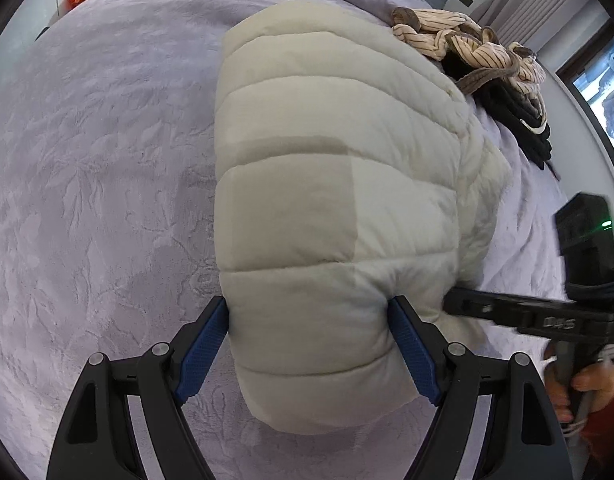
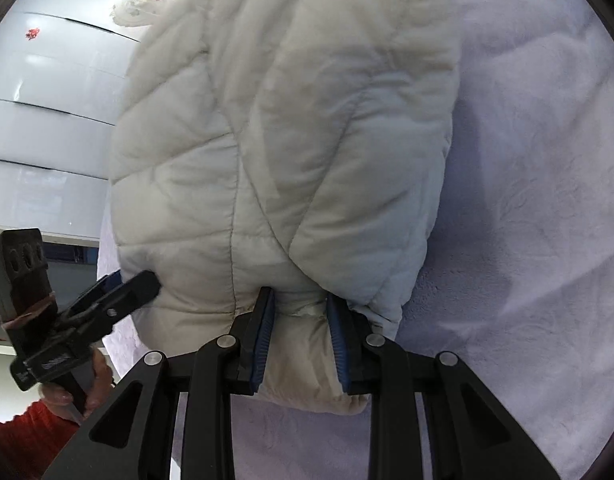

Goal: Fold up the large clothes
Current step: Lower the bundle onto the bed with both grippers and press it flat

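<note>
A cream quilted puffer jacket [image 1: 335, 184] lies folded on a lilac bedspread [image 1: 87, 200]. My left gripper [image 1: 309, 320] has its blue pads pressed on both sides of the jacket's near end, shut on it. My right gripper [image 2: 300, 322] is shut on a bunched edge of the same jacket [image 2: 275, 128]. The right gripper also shows in the left wrist view [image 1: 451, 300], at the jacket's right side. The left gripper shows in the right wrist view [image 2: 139, 284], at the jacket's left edge.
A pile of striped beige and black clothes [image 1: 487, 60] lies on the bed behind the jacket, at the right. The bedspread [image 2: 527, 200] stretches wide to the left of the jacket. White cabinet doors [image 2: 47, 120] stand beyond the bed's edge. A window [image 1: 603, 92] is at the far right.
</note>
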`<state>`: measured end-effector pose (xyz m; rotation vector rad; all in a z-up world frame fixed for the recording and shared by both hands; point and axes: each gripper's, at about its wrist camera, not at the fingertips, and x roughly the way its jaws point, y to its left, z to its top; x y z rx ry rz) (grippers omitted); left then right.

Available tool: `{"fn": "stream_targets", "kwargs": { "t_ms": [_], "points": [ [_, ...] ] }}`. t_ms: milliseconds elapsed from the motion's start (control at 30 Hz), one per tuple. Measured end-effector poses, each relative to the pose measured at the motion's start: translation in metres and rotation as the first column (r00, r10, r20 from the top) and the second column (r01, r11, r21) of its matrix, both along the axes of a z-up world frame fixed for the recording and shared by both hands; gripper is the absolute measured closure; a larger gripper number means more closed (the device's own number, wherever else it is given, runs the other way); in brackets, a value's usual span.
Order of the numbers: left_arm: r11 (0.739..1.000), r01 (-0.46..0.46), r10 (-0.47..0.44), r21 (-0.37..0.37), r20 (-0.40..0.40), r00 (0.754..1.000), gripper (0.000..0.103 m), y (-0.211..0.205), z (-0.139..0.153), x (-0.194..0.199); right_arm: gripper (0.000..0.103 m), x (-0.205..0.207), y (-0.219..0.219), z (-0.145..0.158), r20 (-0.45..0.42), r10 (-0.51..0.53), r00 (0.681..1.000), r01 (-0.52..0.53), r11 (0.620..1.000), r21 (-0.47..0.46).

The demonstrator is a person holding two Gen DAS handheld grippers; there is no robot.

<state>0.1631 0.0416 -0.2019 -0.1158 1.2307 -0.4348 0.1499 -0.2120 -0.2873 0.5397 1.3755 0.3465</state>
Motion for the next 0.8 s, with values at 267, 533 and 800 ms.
{"fn": "stream_targets", "kwargs": {
  "t_ms": [267,533,800],
  "points": [
    [1.0,-0.007,0.008,0.014,-0.008,1.0,0.021,0.001,-0.004,0.003,0.074,0.023,-0.033,0.063,0.167,-0.14,0.976,0.15,0.987,-0.049],
    [0.999,0.008,-0.007,0.034,-0.016,1.0,0.021,-0.006,0.0,0.005,0.074,0.053,-0.037,0.008,0.031,-0.184,0.983,0.186,0.978,-0.095],
    [0.999,-0.002,0.003,0.039,-0.03,1.0,0.021,-0.003,0.004,0.005,0.074,0.045,-0.032,0.019,0.024,-0.173,0.985,0.174,0.979,-0.109]
  ]
}}
